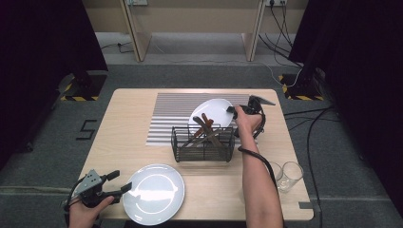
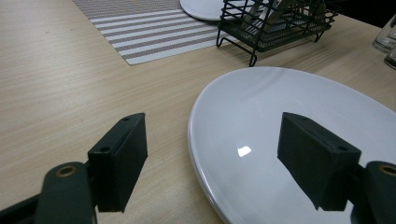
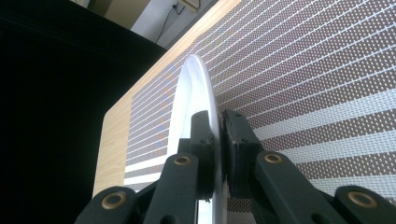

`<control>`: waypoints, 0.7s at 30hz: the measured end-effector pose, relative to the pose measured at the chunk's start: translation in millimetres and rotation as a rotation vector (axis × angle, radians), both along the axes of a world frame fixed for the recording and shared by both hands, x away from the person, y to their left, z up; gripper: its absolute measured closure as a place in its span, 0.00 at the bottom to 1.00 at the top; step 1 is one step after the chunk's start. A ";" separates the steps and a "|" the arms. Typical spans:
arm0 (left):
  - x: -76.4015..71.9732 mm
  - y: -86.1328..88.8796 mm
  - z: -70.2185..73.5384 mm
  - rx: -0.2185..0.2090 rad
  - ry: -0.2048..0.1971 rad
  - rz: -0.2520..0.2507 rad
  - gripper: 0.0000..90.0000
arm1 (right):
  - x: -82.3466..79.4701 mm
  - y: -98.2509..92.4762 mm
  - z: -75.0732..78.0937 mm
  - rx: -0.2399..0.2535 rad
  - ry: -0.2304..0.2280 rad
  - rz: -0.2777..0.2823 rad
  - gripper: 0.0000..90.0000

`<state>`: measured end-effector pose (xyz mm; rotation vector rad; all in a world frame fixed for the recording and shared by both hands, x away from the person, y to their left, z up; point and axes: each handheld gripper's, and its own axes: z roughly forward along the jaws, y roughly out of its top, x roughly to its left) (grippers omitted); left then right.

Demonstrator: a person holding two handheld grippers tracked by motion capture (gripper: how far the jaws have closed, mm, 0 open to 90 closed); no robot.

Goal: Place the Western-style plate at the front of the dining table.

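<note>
My right gripper [image 1: 234, 112] is shut on the rim of a white plate [image 1: 212, 111] over the striped placemat [image 1: 171, 116], behind the wire basket. In the right gripper view the plate's edge [image 3: 198, 88] runs between the two pads, seen edge-on, with my right gripper [image 3: 218, 140] clamped on it. A second white plate [image 1: 154, 192] lies flat at the table's front left. My left gripper [image 1: 121, 182] stands open at that plate's left rim; in the left gripper view one jaw hangs over the bare wood and the other over the plate [image 2: 289, 126], with my left gripper [image 2: 212, 154] touching nothing.
A black wire basket [image 1: 203, 142] with several wooden-handled utensils [image 1: 205, 128] stands mid-table, just in front of the held plate. Two clear glasses [image 1: 291, 175] stand at the front right, near my right forearm. Black cables trail over the floor beyond the table.
</note>
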<state>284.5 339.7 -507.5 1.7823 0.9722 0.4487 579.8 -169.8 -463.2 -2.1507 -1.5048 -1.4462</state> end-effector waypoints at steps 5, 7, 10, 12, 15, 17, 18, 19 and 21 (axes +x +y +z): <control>-0.1 0.3 0.1 0.001 0.000 0.000 0.27 | 0.6 -0.2 -3.4 0.001 0.003 -0.002 0.93; 0.0 0.1 0.0 0.000 0.001 0.001 0.27 | 0.8 0.4 -4.0 0.006 0.002 -0.004 0.93; -0.1 0.1 0.1 0.001 0.001 0.001 0.27 | 1.2 1.2 -5.3 0.004 0.002 -0.001 0.93; -0.1 0.4 0.1 0.000 0.000 0.001 0.27 | 1.8 0.9 -7.1 0.004 0.005 0.003 0.93; 0.0 0.4 0.0 0.001 0.001 0.000 0.27 | 2.1 0.1 -9.5 -0.004 0.014 0.007 0.93; 0.0 0.0 0.0 0.000 0.001 0.000 0.27 | 2.2 -0.5 -10.6 -0.004 0.014 0.010 0.93; 0.0 -0.1 0.0 0.000 0.001 0.000 0.27 | 2.2 -0.8 -10.6 -0.005 0.017 0.011 0.92; 0.0 0.0 0.0 0.000 0.001 0.001 0.27 | 2.3 -0.7 -10.7 -0.005 0.017 0.011 0.91; 0.0 0.1 0.0 0.000 0.001 0.001 0.26 | 2.9 -0.3 -10.6 -0.014 0.022 0.015 0.89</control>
